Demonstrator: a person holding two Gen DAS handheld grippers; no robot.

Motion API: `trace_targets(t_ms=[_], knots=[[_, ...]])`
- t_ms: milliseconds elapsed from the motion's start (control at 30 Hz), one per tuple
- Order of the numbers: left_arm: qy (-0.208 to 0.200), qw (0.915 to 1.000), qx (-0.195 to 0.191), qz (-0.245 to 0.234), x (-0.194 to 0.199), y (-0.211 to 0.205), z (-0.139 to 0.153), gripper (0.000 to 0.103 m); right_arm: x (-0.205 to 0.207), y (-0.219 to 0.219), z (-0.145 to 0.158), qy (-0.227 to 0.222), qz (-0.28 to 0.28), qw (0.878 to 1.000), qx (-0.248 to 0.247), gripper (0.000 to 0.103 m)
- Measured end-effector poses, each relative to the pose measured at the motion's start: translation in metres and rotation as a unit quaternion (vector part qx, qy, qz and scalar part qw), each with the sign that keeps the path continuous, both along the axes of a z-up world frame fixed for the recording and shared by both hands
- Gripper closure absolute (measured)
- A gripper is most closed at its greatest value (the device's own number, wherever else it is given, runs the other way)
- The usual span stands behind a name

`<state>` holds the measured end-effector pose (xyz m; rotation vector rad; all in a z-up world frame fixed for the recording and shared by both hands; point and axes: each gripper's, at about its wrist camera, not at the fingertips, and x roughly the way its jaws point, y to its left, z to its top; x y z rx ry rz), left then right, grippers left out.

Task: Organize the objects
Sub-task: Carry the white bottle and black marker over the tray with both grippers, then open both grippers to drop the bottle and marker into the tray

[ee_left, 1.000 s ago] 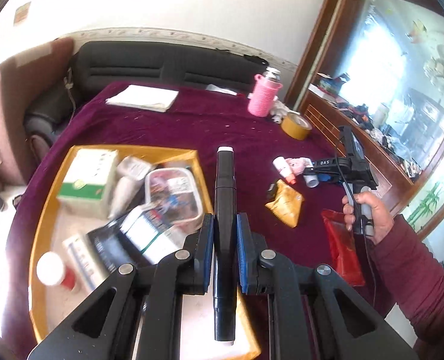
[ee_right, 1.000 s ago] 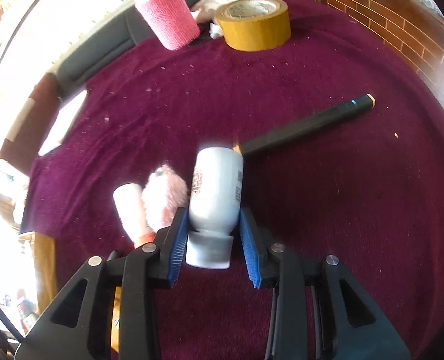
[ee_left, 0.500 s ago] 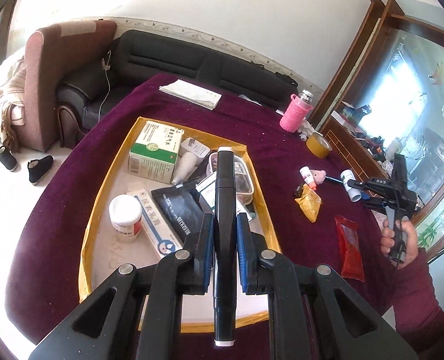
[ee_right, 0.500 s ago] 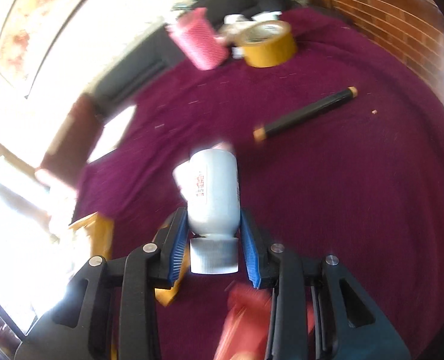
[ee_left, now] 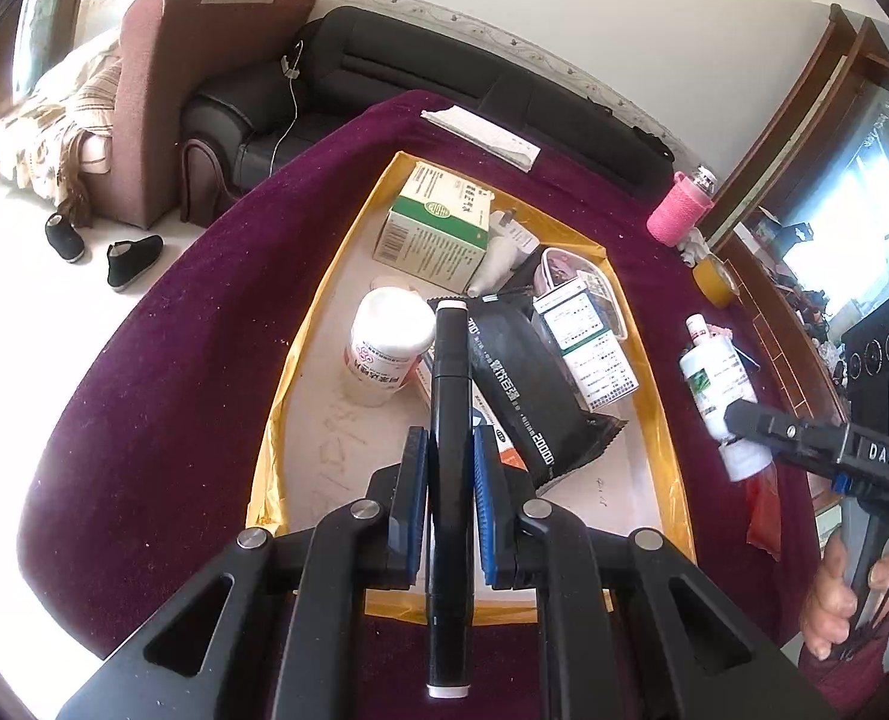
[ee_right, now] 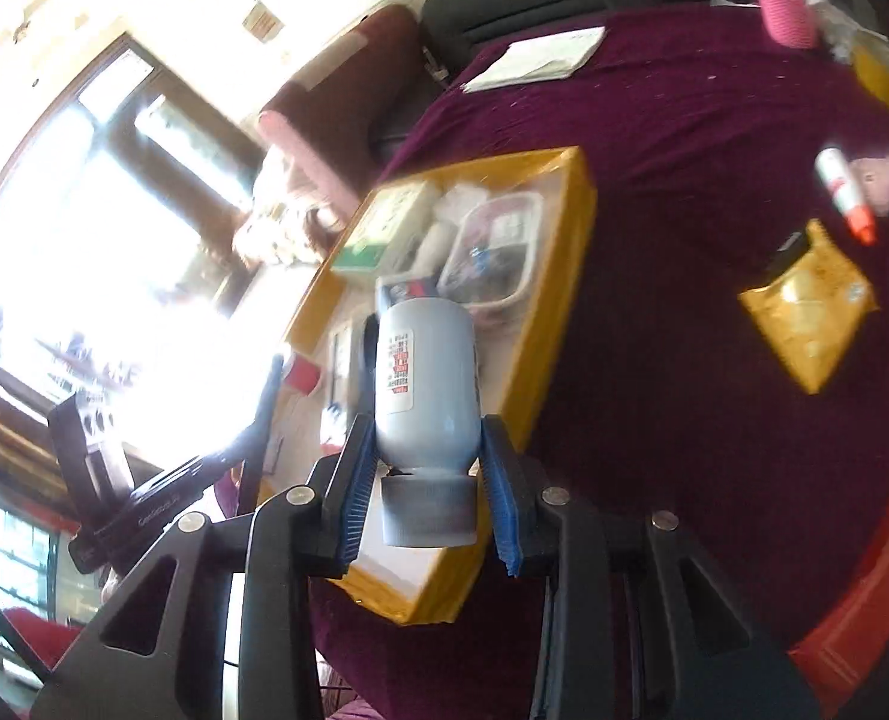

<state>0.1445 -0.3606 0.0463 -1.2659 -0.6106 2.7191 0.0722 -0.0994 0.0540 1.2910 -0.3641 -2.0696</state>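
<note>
A long black pen (ee_left: 449,480) with white ends is clamped between the blue pads of the left gripper (ee_left: 449,501) and is held over the near part of the yellow tray (ee_left: 300,360), which stands on the purple tablecloth (ee_left: 144,396). A white bottle (ee_right: 426,384) with a printed label and a grey cap is gripped by the right gripper (ee_right: 429,480), cap toward the camera, above the tray's near corner. Inside the tray a green-and-white box (ee_left: 438,228), a white jar (ee_left: 387,348) and a black packet (ee_left: 528,396) are seen.

Both wrist views look steeply down, sharing the yellow tray (ee_left: 300,354) (ee_right: 564,276).
</note>
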Motion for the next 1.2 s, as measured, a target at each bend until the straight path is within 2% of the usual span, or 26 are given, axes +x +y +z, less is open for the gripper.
trace_targets(t_ms=[133, 233, 400, 533, 667, 733, 800, 833, 867, 933, 1067, 1200], knots=[[-0.009, 1.0, 0.0, 0.003, -0.011, -0.002, -0.006, 0.091, 0.014, -0.045, -0.014, -0.008, 0.044, 0.999, 0.017, 0.071], [-0.029, 0.9995, 0.011, 0.009, -0.023, -0.008, -0.016, 0.091, 0.018, -0.062, -0.025, -0.013, 0.06, 0.998, 0.027, 0.071], [-0.03, 0.9984, 0.016, 0.046, -0.034, -0.012, -0.015, 0.091, 0.02, -0.073, -0.035, -0.022, 0.071, 0.996, 0.04, 0.071], [-0.026, 0.9965, -0.001, 0.08, -0.035, -0.006, -0.018, 0.091, 0.017, -0.079, -0.041, -0.03, 0.076, 0.995, 0.051, 0.07], [-0.036, 0.9958, 0.003, 0.085, -0.038, 0.003, -0.023, 0.091, 0.02, -0.086, -0.042, -0.02, 0.082, 0.994, 0.068, 0.07], [-0.027, 0.9962, 0.005, 0.082, -0.036, 0.007, -0.021, 0.09, 0.021, -0.09, -0.045, -0.021, 0.085, 0.993, 0.073, 0.07], [-0.013, 0.9965, 0.005, 0.083, -0.03, 0.008, -0.013, 0.082, 0.022, -0.093, -0.049, -0.02, 0.089, 0.992, 0.082, 0.07], [-0.006, 0.9965, 0.005, 0.084, -0.027, 0.009, -0.007, 0.07, 0.024, -0.095, -0.049, -0.013, 0.093, 0.991, 0.092, 0.07], [0.006, 0.9963, 0.006, 0.086, -0.022, 0.009, 0.001, 0.054, 0.027, -0.097, -0.049, -0.004, 0.093, 0.99, 0.102, 0.07], [0.028, 0.9953, 0.006, 0.093, -0.012, 0.009, 0.015, 0.037, 0.035, -0.1, -0.045, 0.024, 0.097, 0.987, 0.125, 0.069], [0.066, 0.9928, -0.005, 0.1, 0.005, 0.01, 0.04, 0.036, 0.054, -0.099, -0.028, 0.081, 0.103, 0.981, 0.145, 0.055], [0.083, 0.9905, -0.025, 0.107, 0.017, 0.014, 0.053, 0.036, 0.062, -0.088, -0.013, 0.111, 0.083, 0.98, 0.145, 0.052]])
